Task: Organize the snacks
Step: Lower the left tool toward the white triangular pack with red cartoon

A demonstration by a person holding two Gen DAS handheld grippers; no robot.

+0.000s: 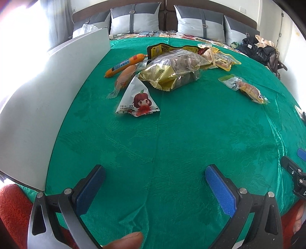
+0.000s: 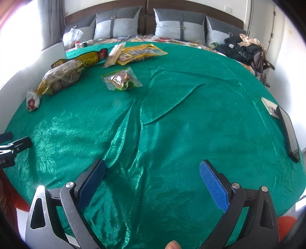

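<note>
Snacks lie in a loose pile on a green cloth (image 1: 172, 134). A white pyramid pack with a cartoon girl (image 1: 137, 97) is nearest my left gripper. Behind it are an orange sausage stick (image 1: 125, 65), a wrapped bun (image 1: 125, 75), a gold pack (image 1: 159, 76), a clear bag of brown snacks (image 1: 183, 65) and yellow packs (image 1: 220, 57). A clear pack with a yellow snack (image 1: 246, 88) lies apart to the right. My left gripper (image 1: 155, 183) is open and empty, well short of the pile. My right gripper (image 2: 153, 180) is open and empty; the snacks lie far off at upper left, with the clear pack (image 2: 122, 79) nearest.
A white box wall (image 1: 47, 99) stands along the left edge of the cloth. Grey pillows (image 1: 135, 17) and a headboard are behind. Dark clothes (image 1: 262, 49) lie at the far right. A dark phone (image 2: 288, 132) and a small card rest at the cloth's right edge.
</note>
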